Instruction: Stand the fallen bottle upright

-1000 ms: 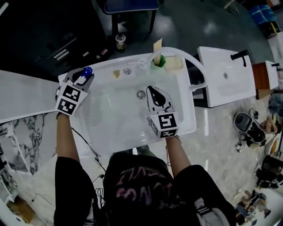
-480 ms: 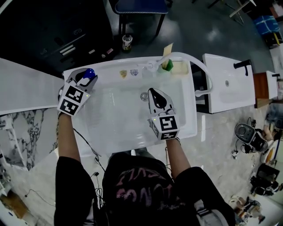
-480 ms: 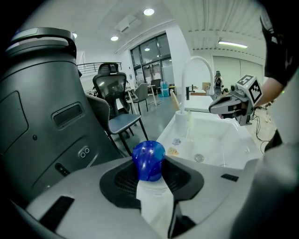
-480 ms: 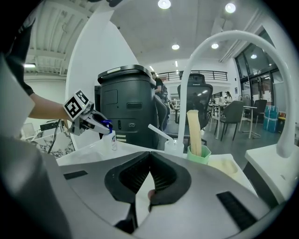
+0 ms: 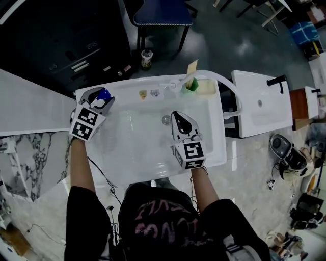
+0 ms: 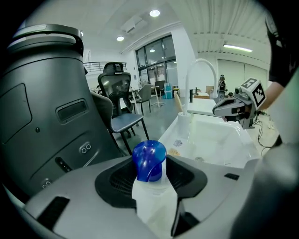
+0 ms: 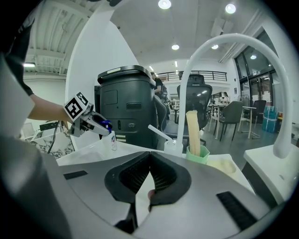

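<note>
A small white bottle with a blue cap (image 5: 104,93) stands upright on the left rim of the white sink (image 5: 147,148). It also shows in the left gripper view (image 6: 153,191) and the right gripper view (image 7: 113,140). My left gripper (image 5: 102,95) (image 6: 152,164) is around the bottle's neck. Its jaws are opening, with dark gaps on both sides of the cap. My right gripper (image 5: 177,114) (image 7: 149,156) hovers over the basin near the drain (image 5: 166,120). It is shut, with nothing between its jaws.
A white arched faucet (image 5: 214,76) rises at the sink's far right. A green cup (image 5: 190,85) with a yellowish stick stands beside it. A second basin (image 5: 260,107) lies to the right. A black bin (image 6: 42,107) and a chair (image 5: 162,12) stand beyond the sink.
The left jaws have spread wider around the blue cap. Neither hand has shifted noticeably, and the right gripper is unchanged.
</note>
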A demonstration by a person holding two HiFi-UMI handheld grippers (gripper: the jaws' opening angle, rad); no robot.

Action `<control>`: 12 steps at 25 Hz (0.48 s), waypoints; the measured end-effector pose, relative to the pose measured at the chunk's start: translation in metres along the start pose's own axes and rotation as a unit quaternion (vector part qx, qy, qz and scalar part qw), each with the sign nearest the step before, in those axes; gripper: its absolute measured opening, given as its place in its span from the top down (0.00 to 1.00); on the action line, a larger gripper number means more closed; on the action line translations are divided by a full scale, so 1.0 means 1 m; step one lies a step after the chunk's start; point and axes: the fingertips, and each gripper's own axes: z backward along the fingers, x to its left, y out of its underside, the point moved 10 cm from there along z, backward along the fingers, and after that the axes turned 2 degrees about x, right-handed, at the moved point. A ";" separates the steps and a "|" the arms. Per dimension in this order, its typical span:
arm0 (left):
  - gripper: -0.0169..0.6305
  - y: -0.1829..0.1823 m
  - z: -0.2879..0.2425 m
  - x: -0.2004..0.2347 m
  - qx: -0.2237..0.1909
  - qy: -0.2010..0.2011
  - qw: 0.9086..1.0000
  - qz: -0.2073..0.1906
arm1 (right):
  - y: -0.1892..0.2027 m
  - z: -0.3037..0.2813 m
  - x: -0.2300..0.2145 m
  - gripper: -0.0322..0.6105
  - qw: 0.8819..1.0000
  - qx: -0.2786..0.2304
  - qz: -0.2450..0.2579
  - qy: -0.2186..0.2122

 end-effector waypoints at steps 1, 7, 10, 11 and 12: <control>0.65 0.001 0.001 0.000 0.000 0.000 1.000 0.002 | -0.001 0.000 0.000 0.93 1.000 -0.002 -0.001 0.000; 0.57 0.011 0.016 -0.003 -0.008 -0.019 0.999 0.025 | -0.005 0.004 0.005 0.93 1.000 -0.011 0.004 -0.007; 0.56 0.020 0.029 -0.007 -0.011 -0.041 0.998 0.041 | -0.005 0.009 0.008 0.93 1.000 -0.014 0.005 -0.014; 0.56 0.023 0.033 -0.008 -0.011 -0.049 0.998 0.046 | -0.005 0.011 0.009 0.93 1.000 -0.016 0.005 -0.016; 0.56 0.024 0.038 -0.011 -0.013 -0.056 0.997 0.052 | -0.006 0.013 0.010 0.93 1.000 -0.018 0.004 -0.018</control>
